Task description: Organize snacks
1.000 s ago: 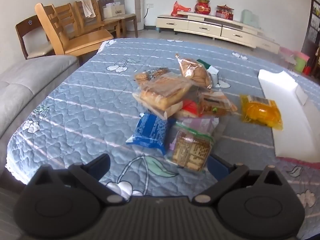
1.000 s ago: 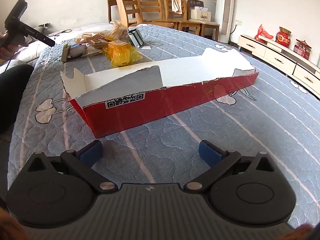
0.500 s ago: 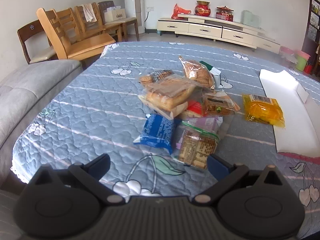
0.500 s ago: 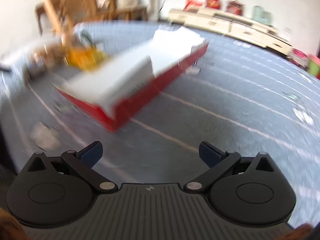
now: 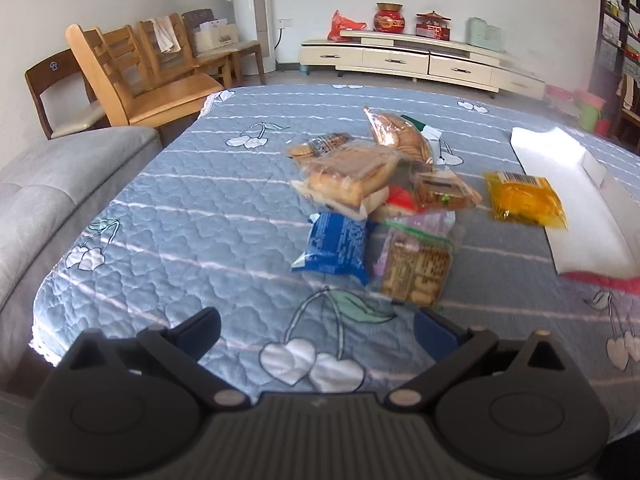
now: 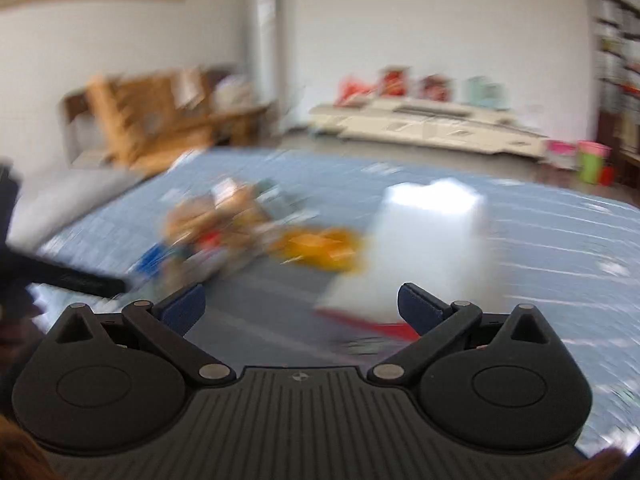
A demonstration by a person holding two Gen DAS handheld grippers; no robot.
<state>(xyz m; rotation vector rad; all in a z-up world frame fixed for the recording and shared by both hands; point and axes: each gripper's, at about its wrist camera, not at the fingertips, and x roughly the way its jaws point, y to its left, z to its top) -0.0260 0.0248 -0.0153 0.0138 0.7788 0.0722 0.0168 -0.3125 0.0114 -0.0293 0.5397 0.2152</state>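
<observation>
A pile of snack packs lies on the blue quilted table: a blue packet (image 5: 334,246), a clear bag of crackers (image 5: 416,270), a wrapped bread pack (image 5: 352,174) and a yellow packet (image 5: 524,202). The red box with its white inside (image 5: 576,208) lies at the right. My left gripper (image 5: 316,326) is open and empty just short of the pile. My right gripper (image 6: 300,304) is open and empty; its view is blurred and shows the pile (image 6: 216,236), the yellow packet (image 6: 320,246) and the box (image 6: 424,248) ahead.
A grey sofa (image 5: 48,184) borders the table's left edge. Wooden chairs (image 5: 136,80) stand behind it and a low cream cabinet (image 5: 420,60) lines the far wall. The left gripper's body (image 6: 60,276) shows dark at the left of the right wrist view.
My right gripper has swung round fast from the box's red side to face the snack pile. My left gripper has shifted slightly, still short of the pile. Both stay open.
</observation>
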